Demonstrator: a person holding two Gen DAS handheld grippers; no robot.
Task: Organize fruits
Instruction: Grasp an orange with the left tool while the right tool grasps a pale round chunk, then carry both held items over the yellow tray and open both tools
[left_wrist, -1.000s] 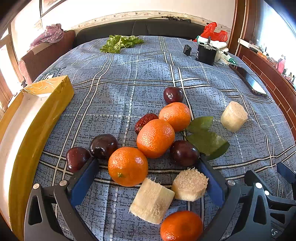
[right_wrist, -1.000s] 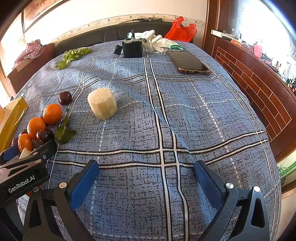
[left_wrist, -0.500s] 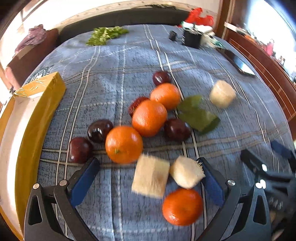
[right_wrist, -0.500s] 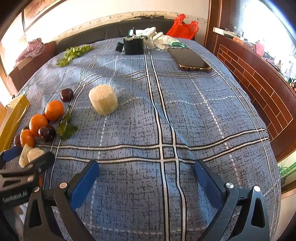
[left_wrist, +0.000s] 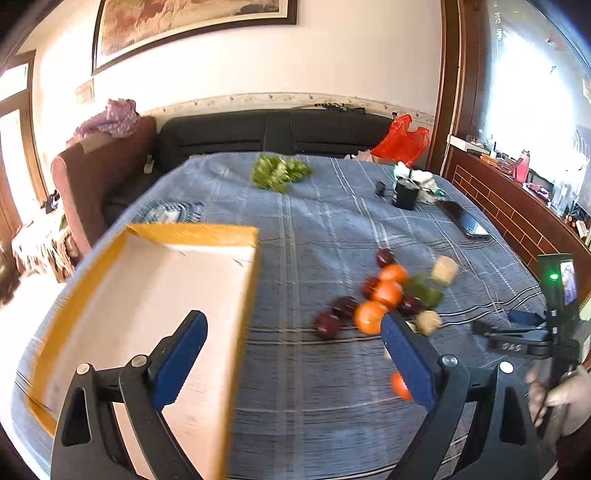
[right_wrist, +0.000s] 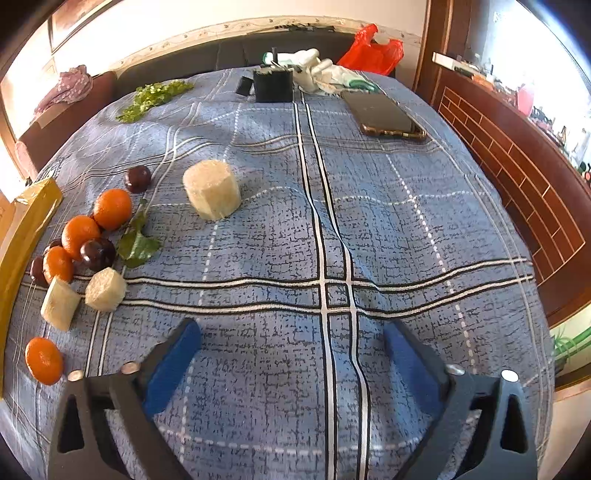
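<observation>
Both claws spread and empty, jaws having just narrowed slightly

Left gripper (left_wrist: 291, 354) hangs over the yellow cardboard tray's (left_wrist: 236, 314) edge; right gripper (right_wrist: 291, 365) over bare blue checked tablecloth (right_wrist: 369, 229). Round orange tangerines (right_wrist: 110, 208), dark plums (right_wrist: 137, 178) and pale cane chunks (right_wrist: 211, 188) cluster near the table's left edge beside the tray.

A pale wall (left_wrist: 332, 66) carries a framed painting (left_wrist: 192, 22) above a black sofa (left_wrist: 266, 134). A brown armchair (left_wrist: 99, 173) stands past the worktop's far left corner — brick-patterned wood panelling (right_wrist: 517, 155) runs along its right edge. Strong daylight floods in from the windows (left_wrist: 535, 92) on the right.
</observation>
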